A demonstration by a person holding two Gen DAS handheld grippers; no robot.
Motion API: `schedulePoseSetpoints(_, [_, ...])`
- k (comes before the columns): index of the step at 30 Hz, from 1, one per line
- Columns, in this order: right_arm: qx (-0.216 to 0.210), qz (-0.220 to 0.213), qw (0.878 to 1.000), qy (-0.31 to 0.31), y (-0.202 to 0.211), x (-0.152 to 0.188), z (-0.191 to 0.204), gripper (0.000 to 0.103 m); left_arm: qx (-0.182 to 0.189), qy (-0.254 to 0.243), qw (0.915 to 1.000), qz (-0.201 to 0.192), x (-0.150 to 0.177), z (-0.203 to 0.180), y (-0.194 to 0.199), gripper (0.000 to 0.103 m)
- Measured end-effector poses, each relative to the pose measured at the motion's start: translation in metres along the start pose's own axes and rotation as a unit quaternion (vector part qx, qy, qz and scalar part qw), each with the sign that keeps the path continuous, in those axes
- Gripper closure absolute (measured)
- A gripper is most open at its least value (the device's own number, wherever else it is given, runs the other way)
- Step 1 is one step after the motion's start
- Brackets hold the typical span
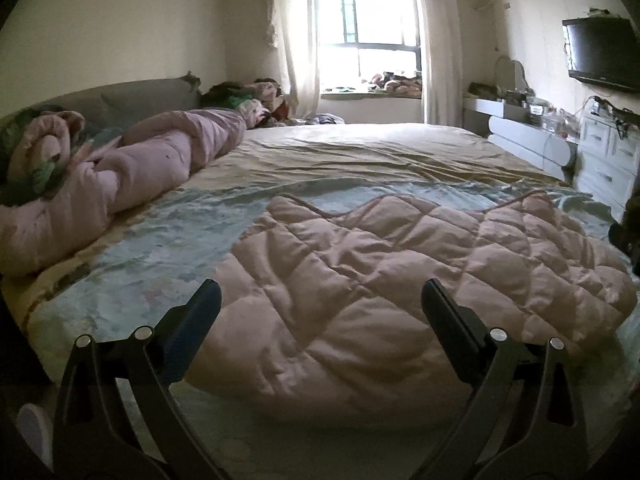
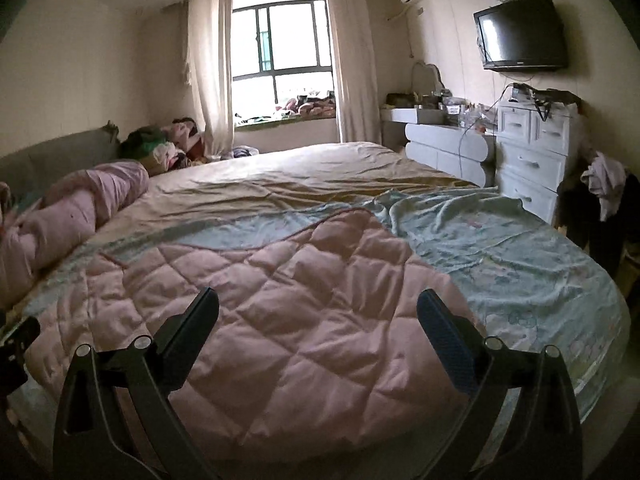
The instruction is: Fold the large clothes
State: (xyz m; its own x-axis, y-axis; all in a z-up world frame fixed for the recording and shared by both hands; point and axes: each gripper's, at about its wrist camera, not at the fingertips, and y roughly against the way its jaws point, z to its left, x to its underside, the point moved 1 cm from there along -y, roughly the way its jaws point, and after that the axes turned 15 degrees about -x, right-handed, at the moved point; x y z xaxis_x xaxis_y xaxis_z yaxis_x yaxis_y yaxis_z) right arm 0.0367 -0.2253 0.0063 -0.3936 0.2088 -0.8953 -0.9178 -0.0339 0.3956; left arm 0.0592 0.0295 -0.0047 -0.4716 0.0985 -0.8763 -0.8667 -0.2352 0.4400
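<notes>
Pale cream sheeting covers the big bed (image 2: 320, 168), which fills most of the room, with a light blue printed blanket (image 2: 500, 248) spread across its near half. On top of that blanket lies the pink quilted garment (image 2: 280, 320), puffy and stitched in diamonds, spread out fairly flat at the near edge of the bed; from the left wrist view it sits from about twelve to three o'clock of the tongs (image 1: 380, 280). Along the nine o'clock side of the bed a lilac duvet (image 1: 140, 168) is rolled into a long bolster against the grey headboard (image 1: 132, 96). At twelve o'clock the bright window (image 2: 280, 40) stands between cream curtains (image 2: 208, 68). Round at two o'clock a white dresser (image 2: 532, 152) stands against the wall beneath a dark television (image 2: 520, 32).

Both tools hover just over the garment's near edge. The left gripper (image 1: 320, 300) has its jaws spread wide, nothing between them. The right gripper (image 2: 318, 304) is likewise gaping and holds nothing.
</notes>
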Motion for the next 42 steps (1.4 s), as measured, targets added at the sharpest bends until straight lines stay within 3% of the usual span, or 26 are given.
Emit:
schedulePoseSetpoints(9, [0.008, 0.009, 1.000, 0.002, -0.003, 0.009, 0.000, 0.004, 0.010, 0.008, 0.9998, 0.013, 0.008, 0.000, 0.001, 0.009])
schedulePoseSetpoints(42, [0.013, -0.001, 1.000, -0.005, 0.013, 0.008, -0.008, 0.004, 0.016, 0.008, 0.9997, -0.015, 0.006, 0.001, 0.019, 0.009])
